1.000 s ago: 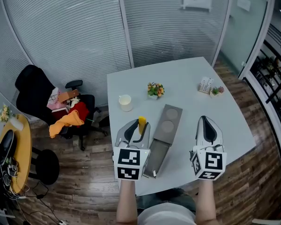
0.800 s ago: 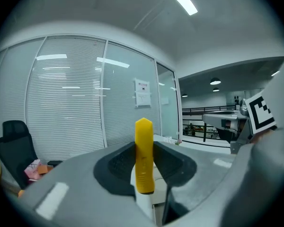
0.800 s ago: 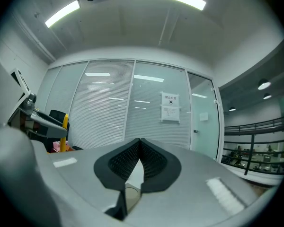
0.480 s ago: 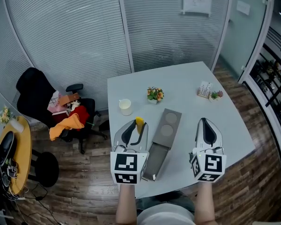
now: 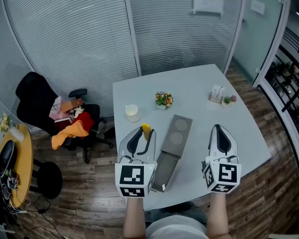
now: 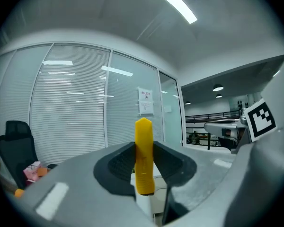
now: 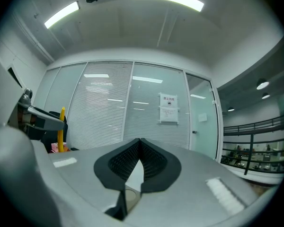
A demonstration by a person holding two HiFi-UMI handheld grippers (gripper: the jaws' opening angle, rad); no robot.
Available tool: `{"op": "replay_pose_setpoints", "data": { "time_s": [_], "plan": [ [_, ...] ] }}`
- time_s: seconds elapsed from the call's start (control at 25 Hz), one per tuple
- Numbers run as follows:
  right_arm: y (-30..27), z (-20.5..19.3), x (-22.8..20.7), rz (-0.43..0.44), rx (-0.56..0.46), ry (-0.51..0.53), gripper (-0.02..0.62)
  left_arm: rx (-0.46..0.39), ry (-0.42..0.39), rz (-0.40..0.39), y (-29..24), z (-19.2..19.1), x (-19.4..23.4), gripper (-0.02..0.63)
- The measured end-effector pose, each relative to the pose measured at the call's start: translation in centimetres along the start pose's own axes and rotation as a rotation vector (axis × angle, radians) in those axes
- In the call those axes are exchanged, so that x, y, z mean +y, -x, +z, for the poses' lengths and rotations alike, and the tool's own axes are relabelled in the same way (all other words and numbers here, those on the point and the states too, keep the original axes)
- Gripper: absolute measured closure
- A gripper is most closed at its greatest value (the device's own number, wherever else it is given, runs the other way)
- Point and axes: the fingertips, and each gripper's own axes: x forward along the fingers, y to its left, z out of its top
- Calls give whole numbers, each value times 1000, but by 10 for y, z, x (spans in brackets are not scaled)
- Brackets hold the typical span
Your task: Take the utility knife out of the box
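My left gripper (image 5: 143, 134) is shut on the yellow utility knife (image 5: 146, 129), held above the table's front left part. In the left gripper view the knife (image 6: 144, 156) stands upright between the dark pads, its tip pointing up. The grey box (image 5: 171, 148) lies open on the table, to the right of the left gripper, its long lid part reaching toward the front edge. My right gripper (image 5: 218, 131) hangs over the table's right side, shut with nothing in it; its pads (image 7: 132, 162) meet in the right gripper view.
On the grey table (image 5: 199, 108) stand a white cup (image 5: 132, 112), a small flower pot (image 5: 164, 99), and a card holder with a tiny plant (image 5: 221, 94). A black office chair (image 5: 50, 108) with clothes sits left of the table. Glass walls with blinds stand behind.
The left gripper with the knife has drifted slightly left and toward me, away from the box. The right gripper has stayed in place.
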Motion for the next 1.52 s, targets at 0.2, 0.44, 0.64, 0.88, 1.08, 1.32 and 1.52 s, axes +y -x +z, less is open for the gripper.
{"op": "replay_pose_setpoints", "data": {
  "time_s": [0.2,0.44,0.64,0.88,1.08,1.32,1.52],
  "plan": [
    [1,1,-2,-7,1,4,574,-4,11,4,0,0,2,485],
    [-1,0,-2,-1,3,4,574,6,13,4,-2,-2,3,485],
    [-2,2,-1,0,3,1,574,5,15,2,-2,-2,4,485],
    [-4,2,-2,5,2,-9,575,11,18,-5,-4,-3,4,485],
    [-3,1,-3,2,4,-13,575,6,8,-4,-3,-2,5,485],
    [-2,-1,-1,1,8,-13,575,10,17,-9,-3,-3,5,485],
    [0,-4,-2,-4,12,-17,575,11,19,-10,-2,-4,4,485]
  ]
}}
